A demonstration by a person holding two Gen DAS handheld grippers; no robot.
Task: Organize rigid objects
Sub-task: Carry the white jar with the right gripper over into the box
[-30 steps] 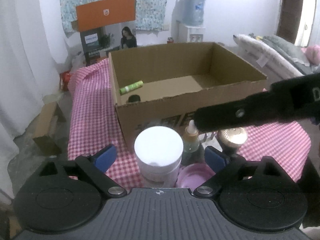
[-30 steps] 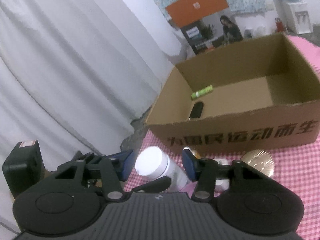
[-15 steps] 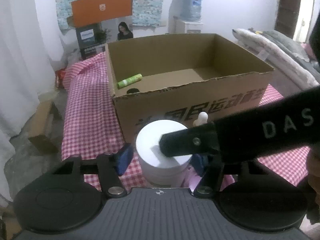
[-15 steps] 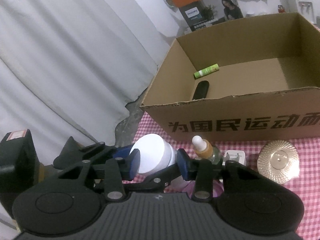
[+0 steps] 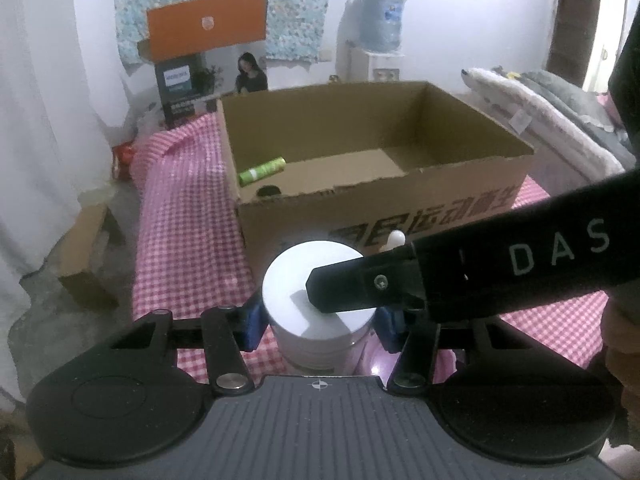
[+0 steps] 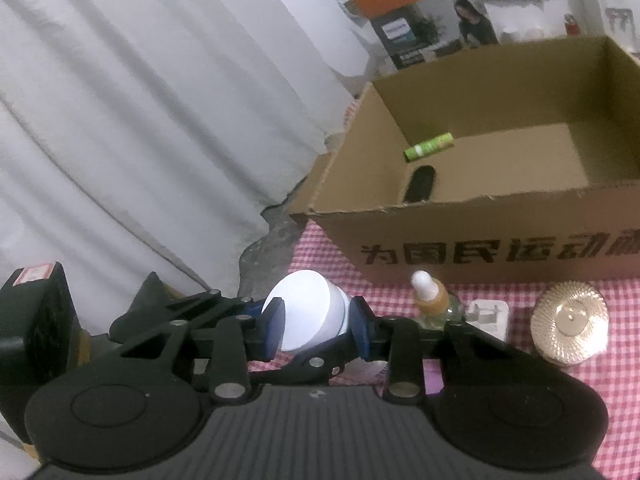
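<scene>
Left wrist view: one white cylindrical jar (image 5: 318,300) with a smooth flat lid is clamped between the two blue pads of the left gripper (image 5: 318,322); the black arm of the right gripper (image 5: 344,292) crosses over the lid from the right. Behind the jar, one open corrugated cardboard box (image 5: 440,208) with a torn front rim stands on a red-and-white checked tablecloth (image 5: 184,224). Two items lie inside at its left end: one green tube (image 5: 262,171) and one dark oblong object (image 5: 268,191).

Right wrist view: the same jar (image 6: 310,314) is also gripped by the two blue pads of the right gripper (image 6: 316,320), so both tools are closed on it. To its right, three further items stand on the cloth before the box (image 6: 480,236): one amber dropper bottle (image 6: 430,300) with a white bulb, one white square plug (image 6: 490,316), and one round gold ribbed lid (image 6: 570,318). Pleated white curtain (image 6: 140,120) fills the left.
</scene>
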